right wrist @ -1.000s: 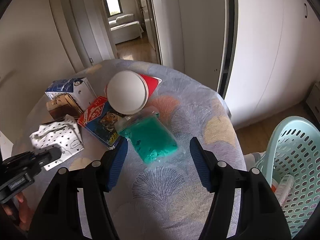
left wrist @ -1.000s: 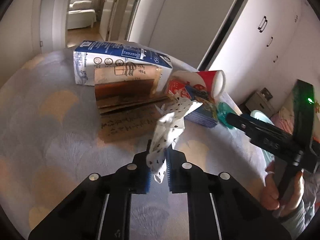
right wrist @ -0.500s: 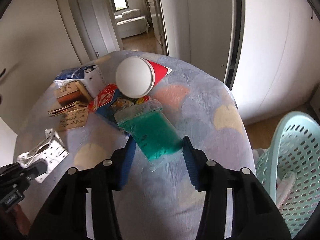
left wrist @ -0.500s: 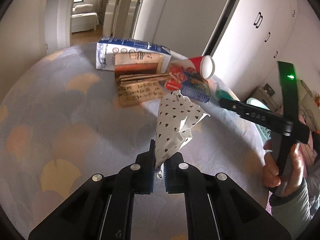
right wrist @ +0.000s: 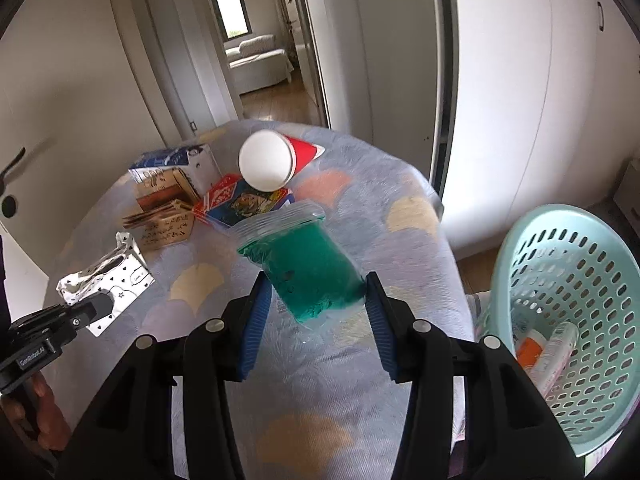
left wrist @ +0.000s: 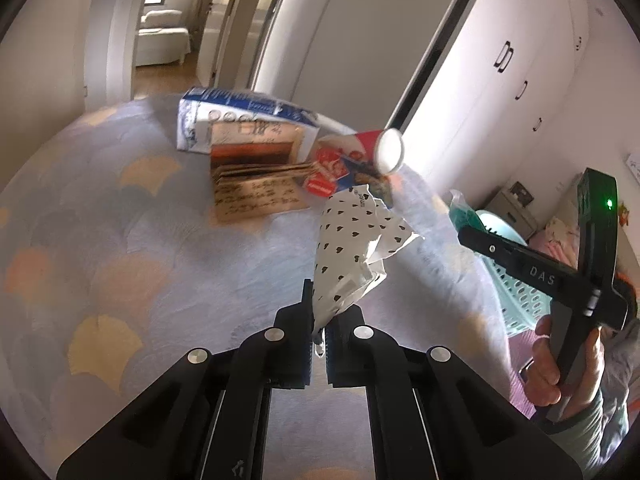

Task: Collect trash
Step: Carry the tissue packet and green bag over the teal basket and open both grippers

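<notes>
Crumpled wrapper (left wrist: 354, 254) pinched in left gripper (left wrist: 318, 354), lifted above table (left wrist: 120, 240). Green bag (right wrist: 308, 268) sits between spread fingers of right gripper (right wrist: 316, 328), pads touching its sides. Beyond: red cup (right wrist: 276, 160), milk carton (left wrist: 240, 120). Right of right gripper: basket (right wrist: 568, 304).

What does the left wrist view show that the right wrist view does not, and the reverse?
Only the left wrist view shows the left claw shut on the heart-print wrapper, and the hand holding the right tool. Only the right wrist view shows the open right claw around the green bag, plus trash lying inside the basket. Both show the red cup, milk carton and table.
</notes>
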A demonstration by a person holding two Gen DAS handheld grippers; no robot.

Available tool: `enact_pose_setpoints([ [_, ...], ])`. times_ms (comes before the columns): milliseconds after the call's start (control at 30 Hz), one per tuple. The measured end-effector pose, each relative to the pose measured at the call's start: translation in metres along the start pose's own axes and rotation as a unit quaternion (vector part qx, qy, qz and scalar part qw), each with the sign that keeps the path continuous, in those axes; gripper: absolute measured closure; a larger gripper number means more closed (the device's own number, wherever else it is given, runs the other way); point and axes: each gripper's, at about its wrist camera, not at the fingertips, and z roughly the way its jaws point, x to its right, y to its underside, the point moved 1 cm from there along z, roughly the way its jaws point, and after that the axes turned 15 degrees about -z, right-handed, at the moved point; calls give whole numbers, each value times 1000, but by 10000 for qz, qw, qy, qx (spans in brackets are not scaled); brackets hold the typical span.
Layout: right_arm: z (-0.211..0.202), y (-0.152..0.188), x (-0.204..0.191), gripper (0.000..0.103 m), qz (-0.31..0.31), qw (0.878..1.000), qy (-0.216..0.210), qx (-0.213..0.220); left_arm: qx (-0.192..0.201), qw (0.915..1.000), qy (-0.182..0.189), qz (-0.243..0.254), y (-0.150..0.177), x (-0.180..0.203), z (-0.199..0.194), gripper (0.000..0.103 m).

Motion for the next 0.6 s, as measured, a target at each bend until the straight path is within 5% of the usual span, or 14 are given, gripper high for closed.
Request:
enact_pose_setpoints([
  [333,-54,3,34,59,280,9978,441,419,58,9977,379,553,-9,62,-1,100],
  [600,-113,24,113,59,1260,9833,1101,721,-26,9861,880,1412,-11,158,18,100],
])
